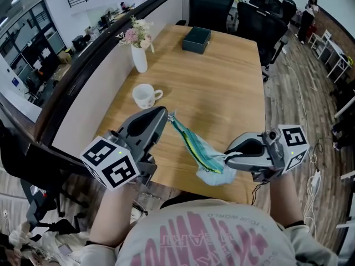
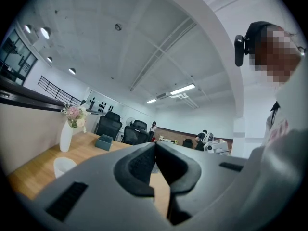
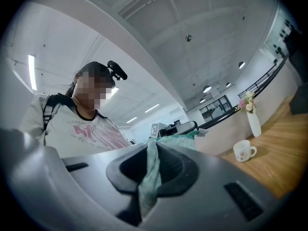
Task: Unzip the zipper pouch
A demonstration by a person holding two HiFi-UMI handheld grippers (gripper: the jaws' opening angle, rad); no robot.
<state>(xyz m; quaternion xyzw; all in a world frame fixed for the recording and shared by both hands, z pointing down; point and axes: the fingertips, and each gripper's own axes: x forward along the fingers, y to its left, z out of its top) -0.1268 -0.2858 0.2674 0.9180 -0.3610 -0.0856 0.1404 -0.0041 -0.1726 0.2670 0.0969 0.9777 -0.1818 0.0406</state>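
Observation:
The zipper pouch, light blue with a green and yellow zip line, hangs stretched in the air over the table's near edge, between my two grippers. My left gripper is shut at the pouch's upper left tip, where the zipper pull sits. In the left gripper view the jaws of the left gripper meet tip to tip, and the pull itself is hidden. My right gripper is shut on the pouch's lower right end. The right gripper view shows the pouch's cloth pinched between the pads of the right gripper.
On the wooden table stand a white mug, a white vase of flowers and, at the far end, a dark green box. Black office chairs stand beyond the table. A low wall runs along its left side.

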